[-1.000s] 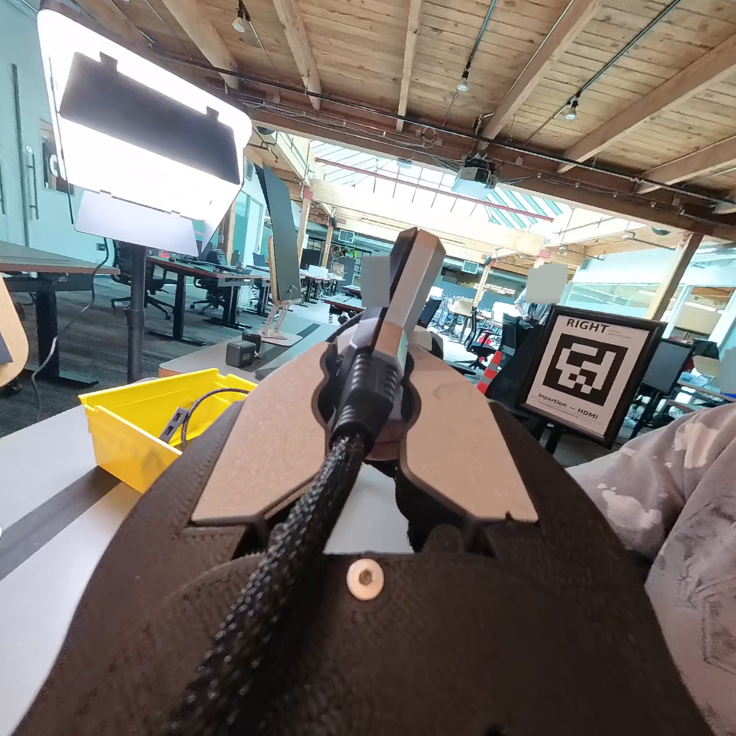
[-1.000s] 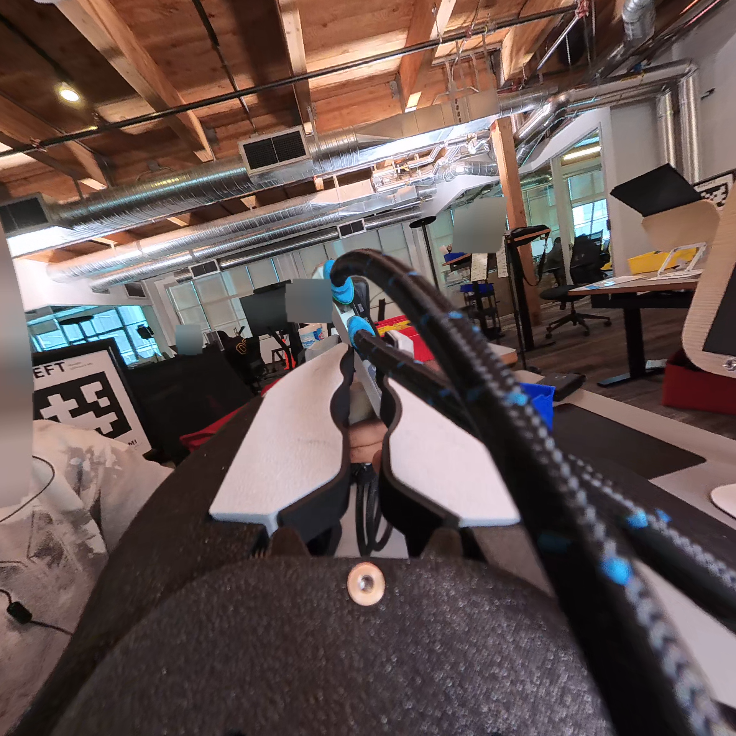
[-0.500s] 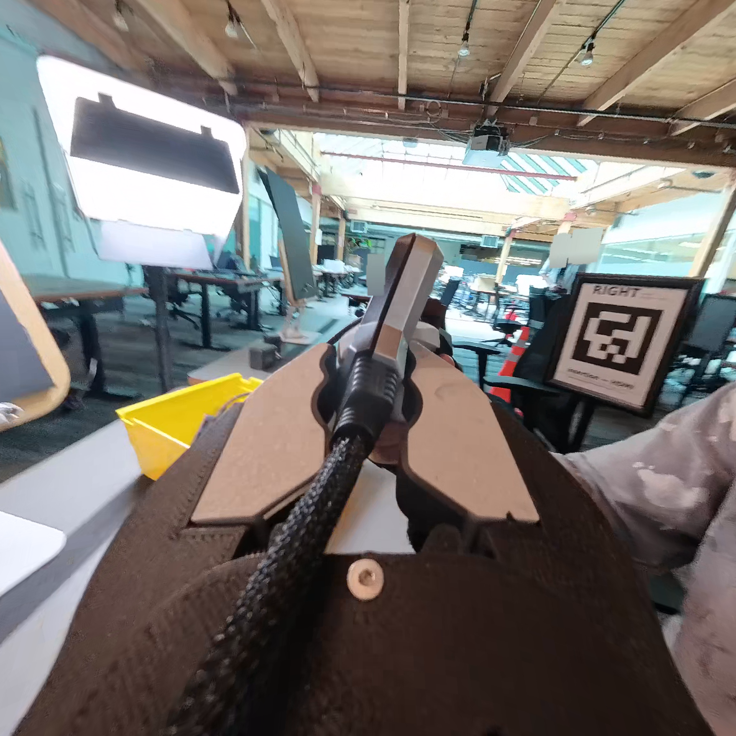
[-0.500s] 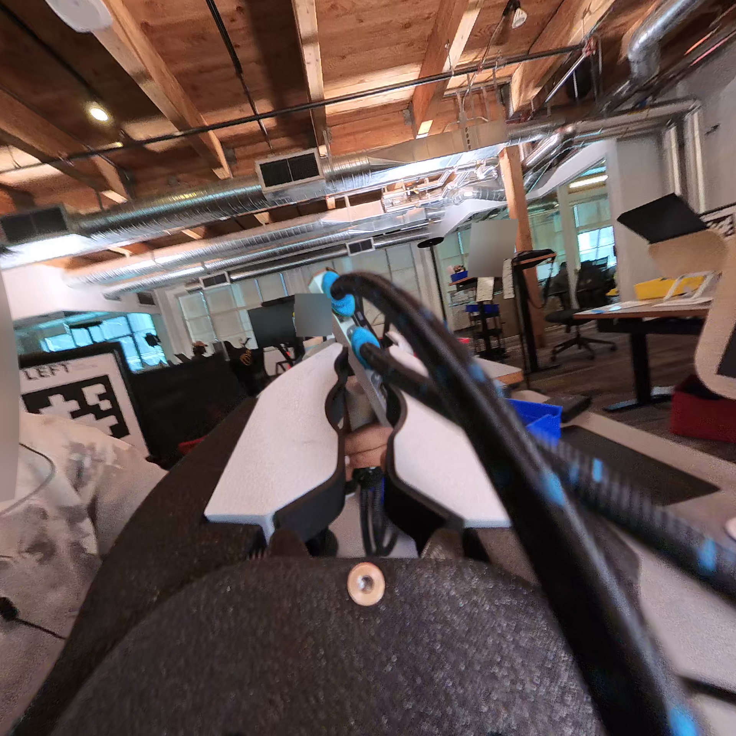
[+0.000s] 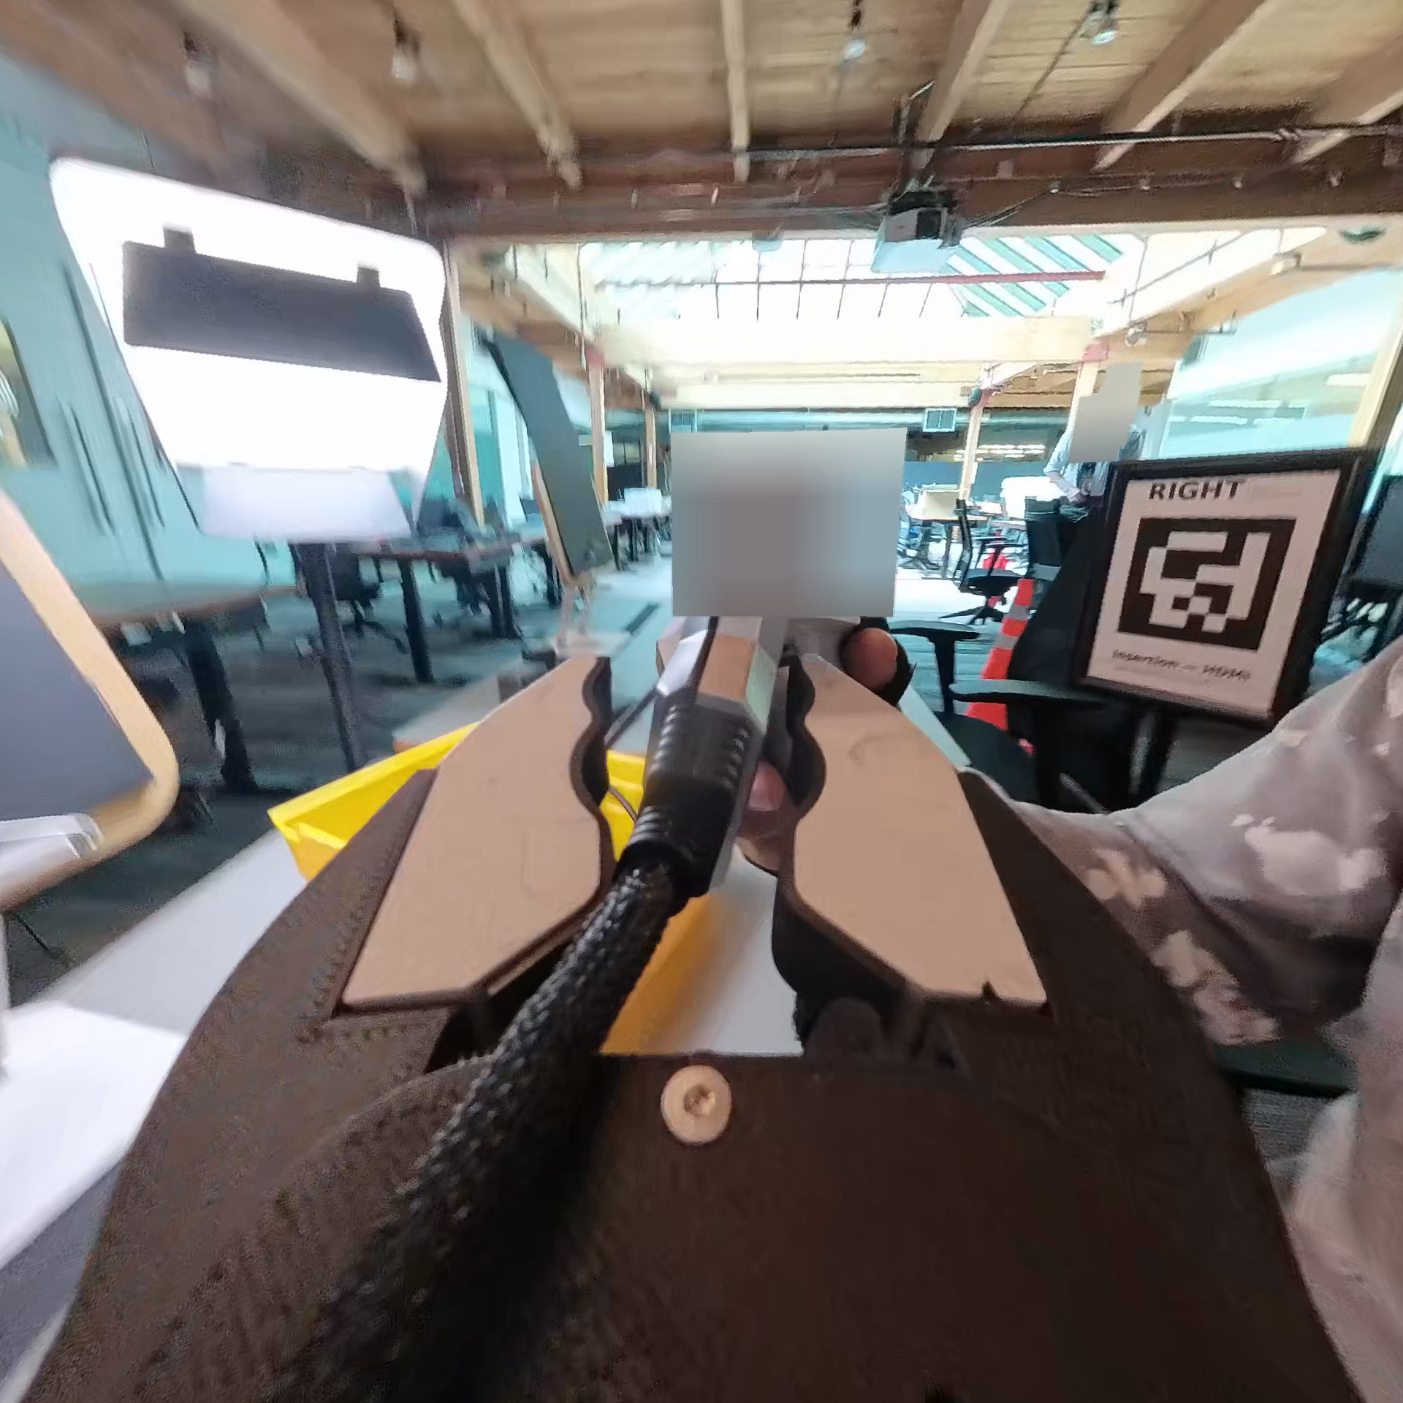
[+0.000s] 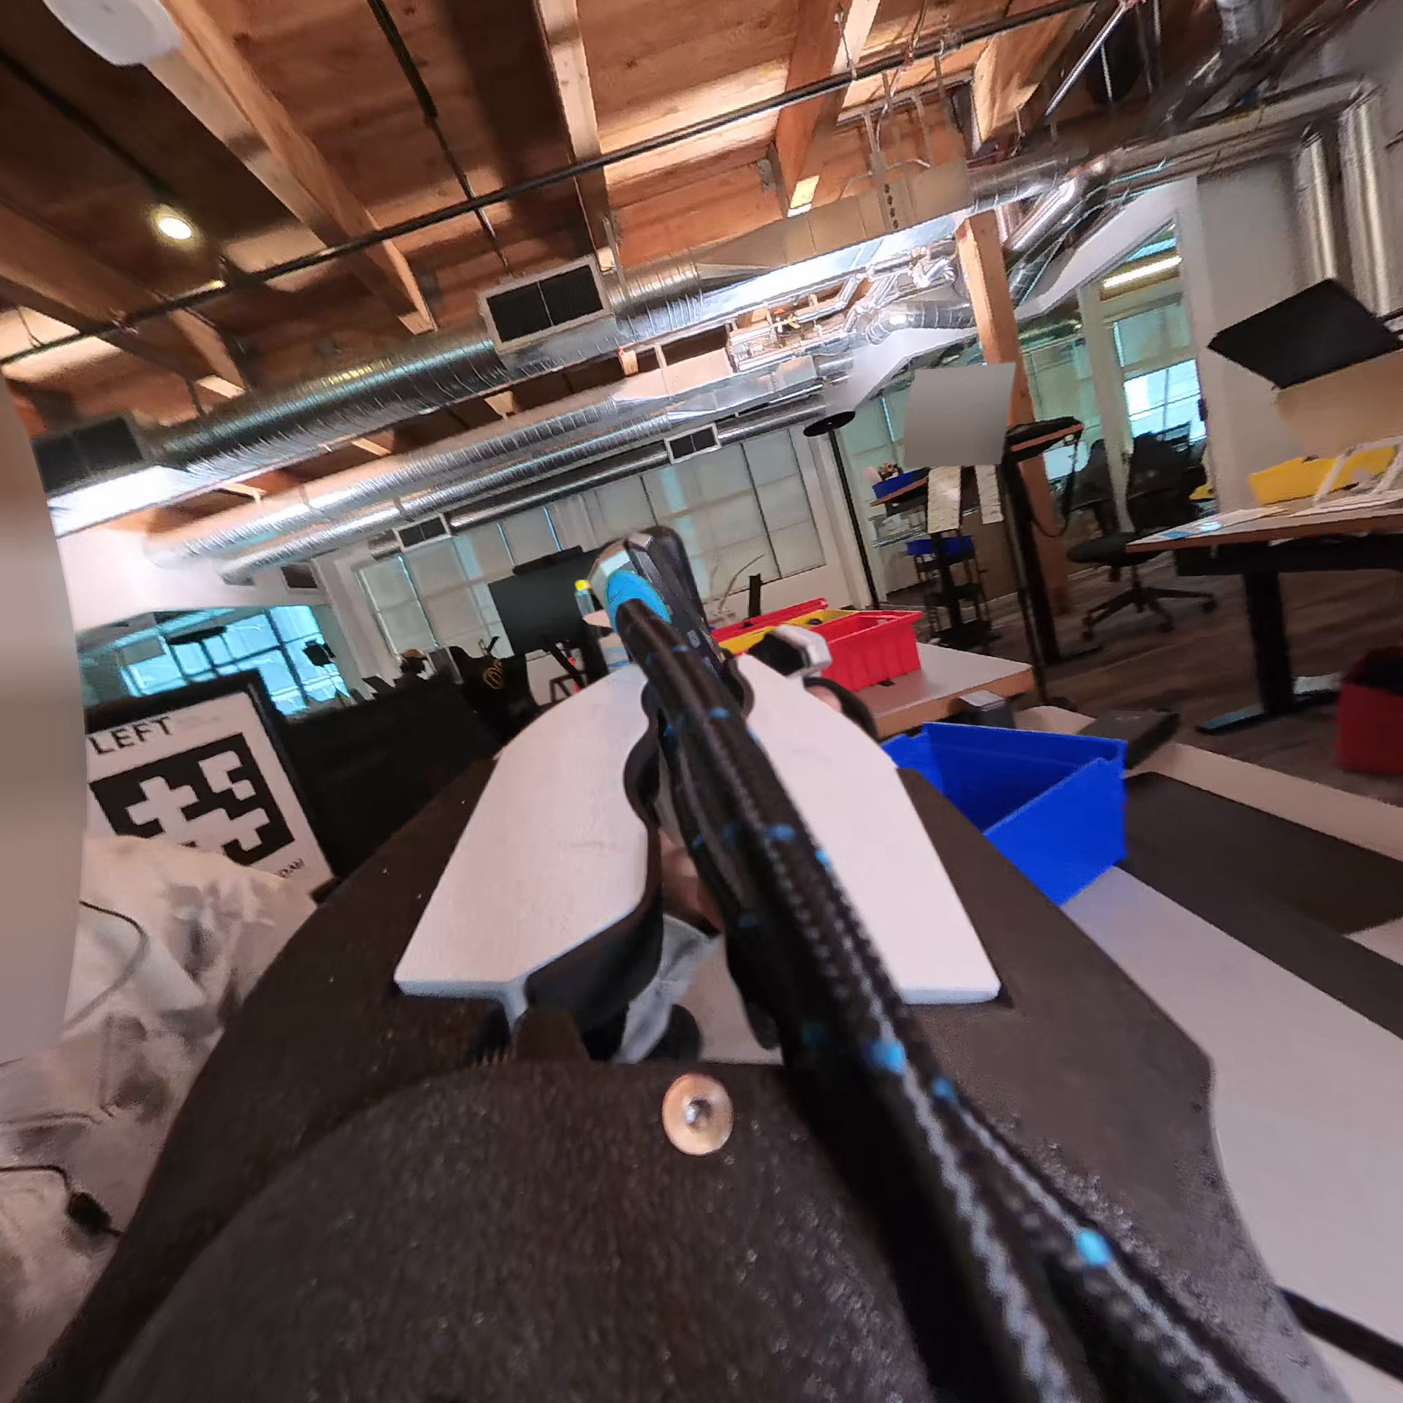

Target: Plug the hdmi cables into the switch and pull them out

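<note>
We find lettering on two black-framed white signs, each also bearing a black block-pattern marker: one sign (image 5: 1207, 584) behind the sleeve in the left wrist view, the other sign (image 6: 190, 797) beside the sleeve in the right wrist view. Hanging papers (image 6: 958, 497) are too small to read.

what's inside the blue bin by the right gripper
Only the blue bin and its bare inner walls show. Its floor is hidden behind the near wall and the right gripper, so any contents can't be seen.
</note>
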Motion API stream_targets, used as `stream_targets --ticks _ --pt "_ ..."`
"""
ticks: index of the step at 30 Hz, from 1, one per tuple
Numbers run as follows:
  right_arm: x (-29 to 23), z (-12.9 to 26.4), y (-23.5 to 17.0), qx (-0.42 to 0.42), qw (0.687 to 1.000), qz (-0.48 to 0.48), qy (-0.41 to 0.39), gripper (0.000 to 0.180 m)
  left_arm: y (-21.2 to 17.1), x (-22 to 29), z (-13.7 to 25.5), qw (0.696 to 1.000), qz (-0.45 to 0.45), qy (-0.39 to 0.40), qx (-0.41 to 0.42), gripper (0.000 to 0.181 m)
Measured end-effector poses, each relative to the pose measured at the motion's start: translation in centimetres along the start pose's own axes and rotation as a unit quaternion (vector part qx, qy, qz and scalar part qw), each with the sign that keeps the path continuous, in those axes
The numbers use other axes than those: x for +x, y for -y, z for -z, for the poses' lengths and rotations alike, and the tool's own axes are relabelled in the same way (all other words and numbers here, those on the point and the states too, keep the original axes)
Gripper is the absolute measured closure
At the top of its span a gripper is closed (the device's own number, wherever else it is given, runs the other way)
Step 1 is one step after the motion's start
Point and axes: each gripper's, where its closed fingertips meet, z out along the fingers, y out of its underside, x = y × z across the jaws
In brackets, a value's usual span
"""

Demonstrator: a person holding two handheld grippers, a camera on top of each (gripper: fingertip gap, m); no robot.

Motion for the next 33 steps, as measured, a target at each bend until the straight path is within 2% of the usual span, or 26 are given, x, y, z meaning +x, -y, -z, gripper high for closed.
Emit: stream_targets --ticks 3,5,8,14,22,27,33 --pt "-2.9 -0.9 0.9 0.003 1.0 -0.001 0.016 0.166 2.2 2.2 0.3 0.984 -0.167 0.025 0.063 0.136" --pt "-4.3 -1.0 1.4 -0.003 1.0 0.006 0.015 0.166 3.1 3.3 0.2 0.969 -0.226 0.042 0.091 0.132" --pt "-5.2 -1.1 1.5 -0.008 1.0 0.0 0.011 0.166 3.5 4.2 0.0 0.973 -0.201 0.022 0.111 0.135" --pt "-4.6 -0.6 1.4 -0.015 1.0 0.003 0.013 0.165 2.4 4.9 -0.7 0.991 -0.092 -0.051 0.084 0.156" --pt "-2.9 1.1 2.3 0.008 0.996 0.09 -0.003 0.169 1.0 3.4 -1.4 0.994 0.058 -0.083 0.04 0.156" --pt "-2.8 1.2 2.3 0.018 0.993 0.117 0.0 0.171 1.0 3.3 -1.4 0.995 0.073 -0.071 0.01 0.156" --pt "-2.0 1.2 2.5 0.055 0.995 0.088 0.015 0.173 1.5 2.6 -1.2 0.995 0.075 -0.05 0.031 0.157"
